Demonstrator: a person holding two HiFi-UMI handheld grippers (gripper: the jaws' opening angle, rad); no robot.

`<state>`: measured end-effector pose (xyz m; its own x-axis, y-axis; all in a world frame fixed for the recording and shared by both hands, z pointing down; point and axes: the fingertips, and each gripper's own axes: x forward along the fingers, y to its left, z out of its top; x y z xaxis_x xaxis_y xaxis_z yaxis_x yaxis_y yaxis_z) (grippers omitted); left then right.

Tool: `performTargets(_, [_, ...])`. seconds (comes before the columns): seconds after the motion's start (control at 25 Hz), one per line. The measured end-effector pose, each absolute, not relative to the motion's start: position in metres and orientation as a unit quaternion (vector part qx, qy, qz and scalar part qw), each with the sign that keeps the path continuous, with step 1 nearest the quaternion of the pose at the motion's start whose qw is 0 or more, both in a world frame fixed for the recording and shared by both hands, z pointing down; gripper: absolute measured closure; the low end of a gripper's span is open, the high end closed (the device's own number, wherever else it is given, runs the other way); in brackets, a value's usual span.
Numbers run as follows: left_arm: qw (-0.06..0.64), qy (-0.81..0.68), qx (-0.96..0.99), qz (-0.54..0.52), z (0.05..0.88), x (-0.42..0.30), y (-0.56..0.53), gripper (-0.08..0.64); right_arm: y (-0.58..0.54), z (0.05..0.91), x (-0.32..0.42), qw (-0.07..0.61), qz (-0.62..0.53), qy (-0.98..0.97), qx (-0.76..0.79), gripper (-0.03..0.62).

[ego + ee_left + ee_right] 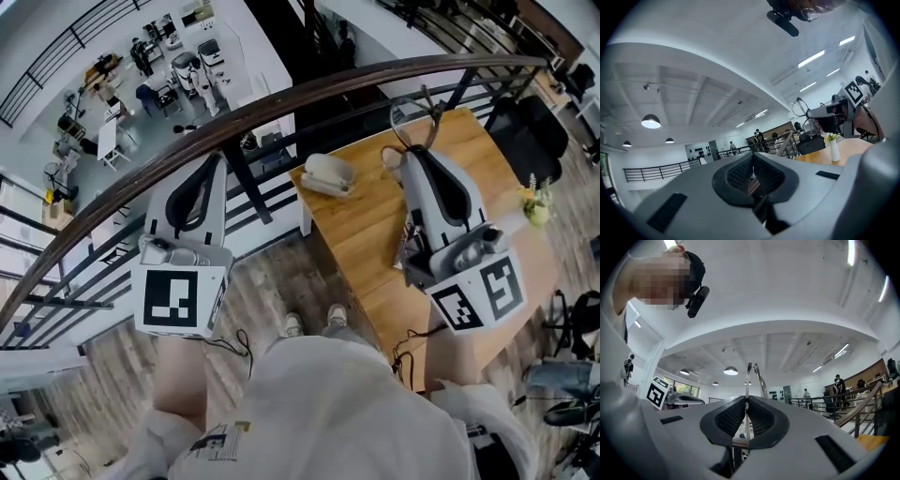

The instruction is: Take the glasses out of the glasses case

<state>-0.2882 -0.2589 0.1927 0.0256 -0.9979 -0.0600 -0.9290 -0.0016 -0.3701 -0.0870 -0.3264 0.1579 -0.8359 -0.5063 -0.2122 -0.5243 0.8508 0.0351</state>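
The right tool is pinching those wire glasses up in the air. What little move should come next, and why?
Probably lower the right gripper and set the glasses on a bare part of the table beside the case. The glasses are already out of the case, clamped between its jaws above the table. The left gripper is shut on nothing.

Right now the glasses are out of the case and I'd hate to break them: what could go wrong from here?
The right gripper pinches the glasses by one thin wire part only, so they may slip or bend. The left gripper is shut and empty, so nothing backs up that hold. The table stands beside a railing over a lower floor; a drop that way could lose them.
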Motion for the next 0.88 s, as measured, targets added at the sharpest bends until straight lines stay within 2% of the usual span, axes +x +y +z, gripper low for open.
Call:
performTargets(0.4, [0.104, 0.695, -0.698, -0.133, 0.222, -0.278, -0.238, 0.543, -0.316, 0.194, -0.074, 0.066, 0.011, 0.959, -0.276, 0.549])
performTargets(0.88, [0.06, 0.706, -0.693, -0.135, 0.269, -0.301, -0.231, 0.543, -0.314, 0.231, -0.088, 0.027, -0.017, 0.967, -0.253, 0.549])
